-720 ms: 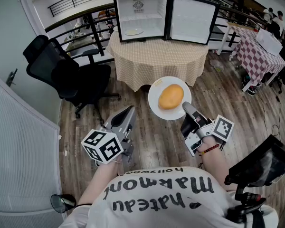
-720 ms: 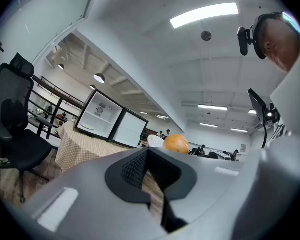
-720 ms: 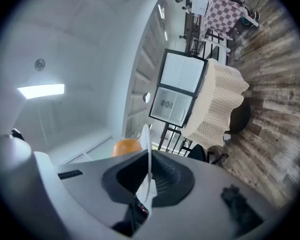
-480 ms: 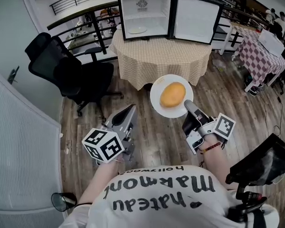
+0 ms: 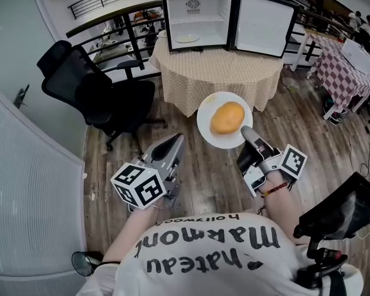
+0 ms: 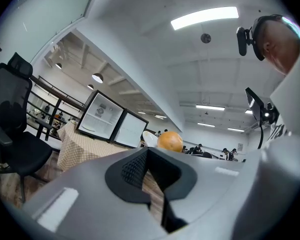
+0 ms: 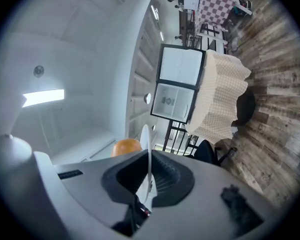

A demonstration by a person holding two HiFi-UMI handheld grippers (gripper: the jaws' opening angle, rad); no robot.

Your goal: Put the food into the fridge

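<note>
left tongs (image 5: 177,140) together and empty, level, right tongs (image 5: 246,131) pinching plate (image 5: 206,126) rim

Ahead of you a round table (image 5: 216,73) draped in a beige checked cloth stands on a wood-plank floor (image 5: 203,165). A black office chair (image 5: 98,97) sits near its left side. A dark railing (image 5: 111,18) runs behind both. At far right, a second table (image 5: 345,73) wears a red checked cloth.

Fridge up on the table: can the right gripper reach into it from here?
Probably not yet. The fridge is open and nothing blocks it, but it stands well ahead of the right gripper, which is shut on the plate.
</note>
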